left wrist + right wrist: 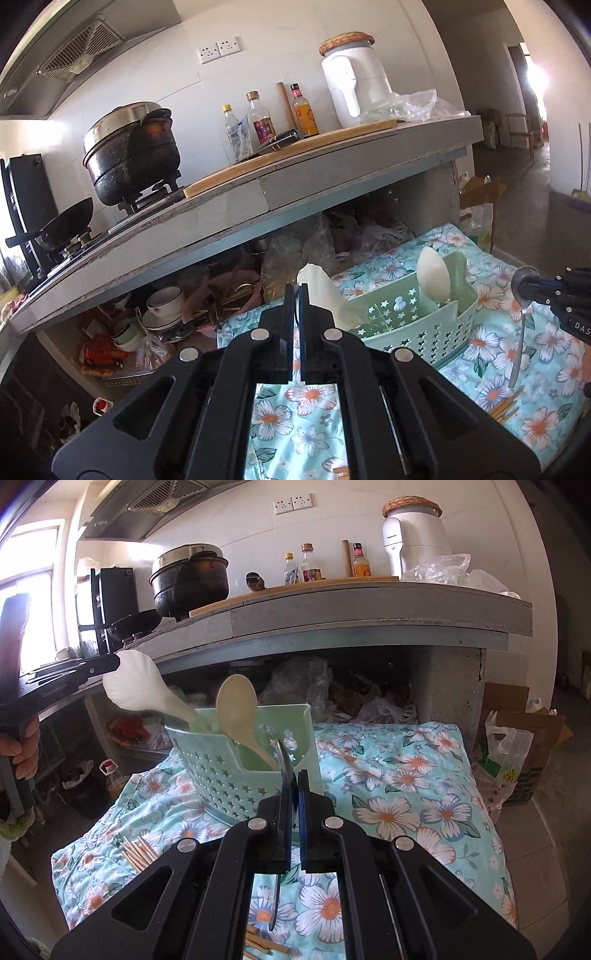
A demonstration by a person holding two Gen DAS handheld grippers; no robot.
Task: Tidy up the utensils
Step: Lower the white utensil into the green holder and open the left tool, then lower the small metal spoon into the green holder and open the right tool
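Floral cloth [406, 775] in turquoise covers the low bench in the foreground; behind it stands a grey kitchen counter [332, 177] carrying a blackened pot [133, 155], a wok [66, 225], several bottles [262, 118] and a white appliance [354, 85] with a woven lid. On the cloth sits a pale green perforated utensil caddy [229, 775] with star-shaped holes. A cream plastic spoon [240, 709] stands upright in one of its compartments, bowl end up. The left hand-held gripper [296, 295] has its jaws pressed together on the scalloped end of a white rice paddle [129, 686]; the paddle slants down to the right, with its handle entering the left side of the caddy. The right hand-held gripper [296, 782] is clamped on a metal spoon [522, 295], held nearly vertical just to the near right of the caddy, bowl end up and handle hanging down toward the cloth. In the left wrist view this spoon appears at the far right, apart from the caddy wall. Wooden chopsticks [138, 853] lie loose on the cloth near the caddy's left side, and more lie at the near edge. A hand [22, 749] grips the left tool's handle at the left border of the right wrist view.
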